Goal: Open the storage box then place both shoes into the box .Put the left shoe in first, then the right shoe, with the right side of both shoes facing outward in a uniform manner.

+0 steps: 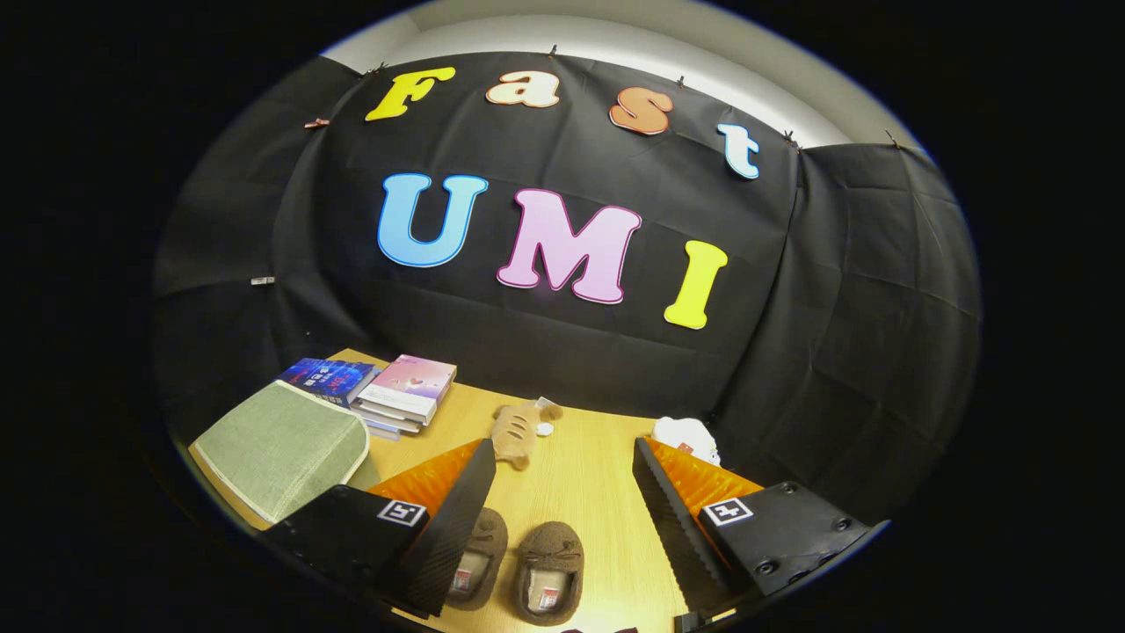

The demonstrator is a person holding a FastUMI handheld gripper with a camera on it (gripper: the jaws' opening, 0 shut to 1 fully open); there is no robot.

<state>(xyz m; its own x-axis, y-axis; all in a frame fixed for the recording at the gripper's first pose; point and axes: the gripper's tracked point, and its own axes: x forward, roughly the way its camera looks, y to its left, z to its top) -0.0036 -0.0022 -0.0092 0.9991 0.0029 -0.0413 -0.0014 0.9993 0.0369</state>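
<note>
Gripper view: jaws point(562, 492) spread wide, gripping nothing, above two brown slippers point(518, 571) lying side by side on the wooden counter point(580, 492), long axes running near to far, toes far. Green fabric storage box point(281, 448) sits left, closed, books point(387, 391) behind it. Plush toy point(518, 431) lies beyond the slippers.

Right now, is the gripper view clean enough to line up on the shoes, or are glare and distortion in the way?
Gripper view: sharp, evenly lit, mild glare on the table; fisheye bends the edges; the two shoes read clearly between the open gripper fingers.
</note>
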